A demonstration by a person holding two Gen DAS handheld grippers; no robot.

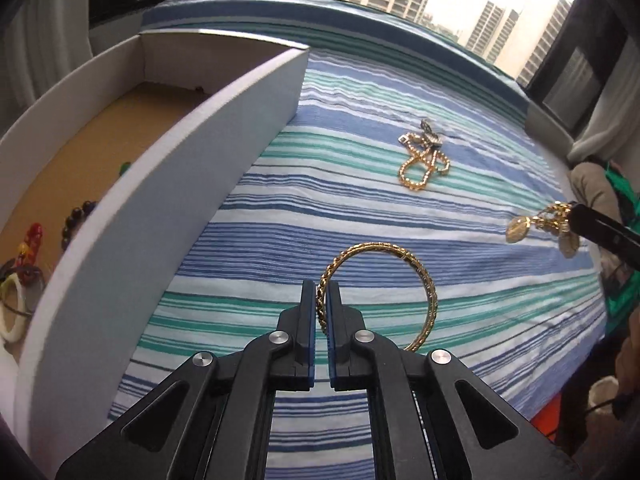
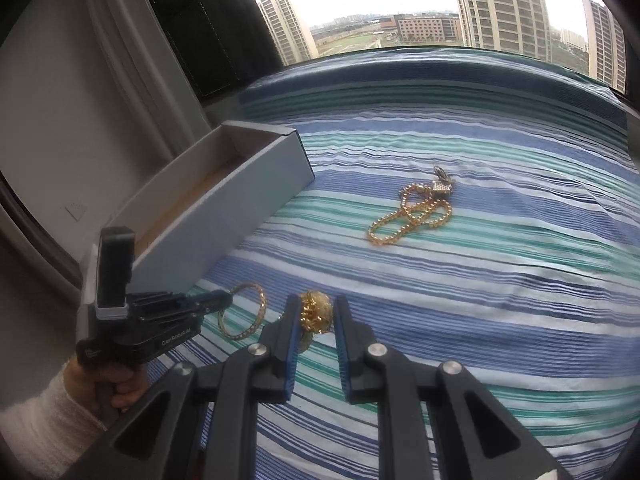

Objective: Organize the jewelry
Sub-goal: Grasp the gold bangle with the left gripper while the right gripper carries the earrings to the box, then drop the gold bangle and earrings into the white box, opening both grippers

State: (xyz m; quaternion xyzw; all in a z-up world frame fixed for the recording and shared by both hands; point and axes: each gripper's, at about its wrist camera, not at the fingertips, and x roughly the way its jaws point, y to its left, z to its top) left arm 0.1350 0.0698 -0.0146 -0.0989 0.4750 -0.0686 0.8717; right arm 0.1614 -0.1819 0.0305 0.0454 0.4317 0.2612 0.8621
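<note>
left gripper (image 1: 321,300) pinches a gold bangle (image 1: 416,276) above the striped bed (image 1: 480,300); right gripper (image 2: 316,312) clamps a gold charm bracelet (image 2: 316,312).

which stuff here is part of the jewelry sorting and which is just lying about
Part of the job:
- gold bangle in the left gripper
- gold charm bracelet in the right gripper
- gold chain on the bed
- white box holding beaded bracelets

Just there:
- striped bedsheet
- window
</note>
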